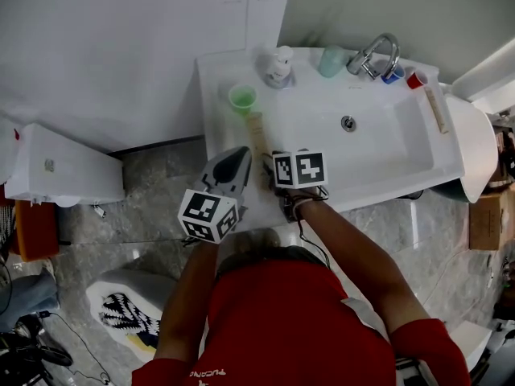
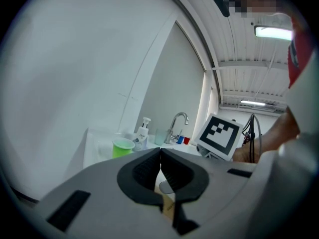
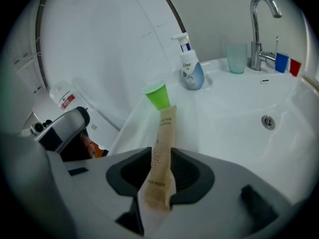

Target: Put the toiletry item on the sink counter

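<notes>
A tan paper toothbrush packet (image 3: 162, 151) sticks out of my right gripper (image 3: 162, 169), which is shut on its near end. Its far end points at a green cup (image 3: 158, 94) on the white sink counter (image 3: 224, 148). From the head view the packet (image 1: 257, 133) lies along the counter's left strip (image 1: 216, 127), with the right gripper (image 1: 273, 170) at the front edge under its marker cube. My left gripper (image 1: 238, 154) hovers just left of the packet, jaws pressed together (image 2: 160, 169) with nothing between the pads; a bit of tan paper shows beneath them.
At the back of the counter stand a soap pump bottle (image 1: 279, 64), a teal cup (image 1: 331, 60), the faucet (image 1: 375, 55), and small blue (image 1: 394, 75) and red (image 1: 416, 79) cups. Another tan packet (image 1: 437, 108) lies on the right rim. The basin drain (image 1: 348, 123) sits mid-sink.
</notes>
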The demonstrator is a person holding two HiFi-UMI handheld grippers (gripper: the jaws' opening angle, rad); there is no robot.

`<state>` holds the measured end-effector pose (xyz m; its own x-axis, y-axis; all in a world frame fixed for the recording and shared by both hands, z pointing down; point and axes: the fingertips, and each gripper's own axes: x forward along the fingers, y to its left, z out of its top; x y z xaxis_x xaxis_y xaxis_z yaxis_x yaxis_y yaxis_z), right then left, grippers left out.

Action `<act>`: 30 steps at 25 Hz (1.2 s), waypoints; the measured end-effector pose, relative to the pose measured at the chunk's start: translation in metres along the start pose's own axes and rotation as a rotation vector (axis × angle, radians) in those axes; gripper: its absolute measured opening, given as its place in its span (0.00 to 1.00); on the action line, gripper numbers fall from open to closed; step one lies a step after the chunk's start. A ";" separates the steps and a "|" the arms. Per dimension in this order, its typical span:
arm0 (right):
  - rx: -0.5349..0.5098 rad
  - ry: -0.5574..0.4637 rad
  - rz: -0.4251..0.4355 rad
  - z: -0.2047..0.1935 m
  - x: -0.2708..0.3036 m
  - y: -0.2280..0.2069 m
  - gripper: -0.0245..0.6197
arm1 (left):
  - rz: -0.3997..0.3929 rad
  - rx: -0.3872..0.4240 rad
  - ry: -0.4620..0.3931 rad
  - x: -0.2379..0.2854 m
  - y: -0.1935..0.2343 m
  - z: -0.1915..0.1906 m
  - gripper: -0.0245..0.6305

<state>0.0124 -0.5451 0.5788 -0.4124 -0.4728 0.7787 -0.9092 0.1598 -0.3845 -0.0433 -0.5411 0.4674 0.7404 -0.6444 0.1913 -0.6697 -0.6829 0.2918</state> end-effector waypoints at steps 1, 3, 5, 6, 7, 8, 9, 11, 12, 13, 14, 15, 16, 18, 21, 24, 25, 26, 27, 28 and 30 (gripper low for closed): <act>-0.013 -0.011 -0.002 0.000 -0.004 -0.001 0.22 | -0.003 0.002 -0.002 -0.001 -0.002 0.001 0.07; -0.049 -0.049 0.002 0.003 -0.015 0.000 0.22 | -0.009 0.007 -0.012 -0.003 -0.008 0.006 0.07; -0.100 -0.131 0.048 0.010 -0.031 0.009 0.22 | -0.017 0.015 -0.028 -0.007 -0.016 0.013 0.07; -0.136 -0.188 0.086 0.015 -0.041 0.018 0.22 | -0.023 0.019 -0.038 -0.010 -0.020 0.018 0.07; -0.177 -0.251 0.127 0.021 -0.053 0.028 0.21 | -0.030 0.024 -0.048 -0.012 -0.024 0.022 0.07; -0.220 -0.315 0.166 0.026 -0.067 0.039 0.19 | -0.038 0.029 -0.058 -0.015 -0.029 0.027 0.07; -0.262 -0.377 0.202 0.031 -0.082 0.050 0.17 | -0.046 0.035 -0.067 -0.018 -0.035 0.032 0.07; -0.333 -0.485 0.264 0.038 -0.110 0.069 0.13 | -0.064 0.052 -0.084 -0.025 -0.046 0.041 0.07; -0.360 -0.529 0.287 0.040 -0.122 0.076 0.12 | -0.071 0.059 -0.091 -0.028 -0.051 0.045 0.07; -0.384 -0.565 0.304 0.040 -0.133 0.083 0.11 | -0.077 0.066 -0.099 -0.032 -0.057 0.048 0.07; -0.404 -0.596 0.317 0.040 -0.143 0.088 0.11 | -0.082 0.072 -0.106 -0.036 -0.062 0.052 0.07; -0.421 -0.624 0.328 0.040 -0.151 0.093 0.10 | -0.086 0.080 -0.114 -0.039 -0.067 0.056 0.07; -0.436 -0.651 0.339 0.039 -0.159 0.098 0.10 | -0.090 0.088 -0.122 -0.043 -0.071 0.059 0.07; -0.455 -0.704 0.362 0.037 -0.174 0.106 0.09 | -0.094 0.105 -0.139 -0.049 -0.079 0.066 0.07; -0.463 -0.779 0.384 0.034 -0.194 0.114 0.08 | -0.093 0.134 -0.170 -0.059 -0.089 0.076 0.07; -0.460 -0.833 0.394 0.033 -0.209 0.119 0.08 | -0.093 0.138 -0.195 -0.066 -0.095 0.083 0.07; -0.460 -0.843 0.397 0.033 -0.212 0.120 0.08 | -0.094 0.137 -0.199 -0.068 -0.097 0.083 0.07; -0.463 -0.850 0.400 0.032 -0.215 0.121 0.08 | -0.095 0.136 -0.201 -0.069 -0.099 0.083 0.07; -0.471 -0.854 0.403 0.031 -0.217 0.123 0.08 | -0.097 0.136 -0.201 -0.070 -0.101 0.083 0.07; -0.480 -0.858 0.404 0.031 -0.219 0.124 0.08 | -0.100 0.137 -0.201 -0.071 -0.103 0.083 0.07; -0.497 -0.860 0.406 0.030 -0.223 0.126 0.08 | -0.107 0.140 -0.200 -0.071 -0.106 0.082 0.07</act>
<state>-0.0091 -0.4453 0.3422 -0.6865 -0.7256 -0.0472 -0.7147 0.6853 -0.1400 -0.0292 -0.4512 0.3456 0.7909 -0.6113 -0.0267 -0.5997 -0.7830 0.1650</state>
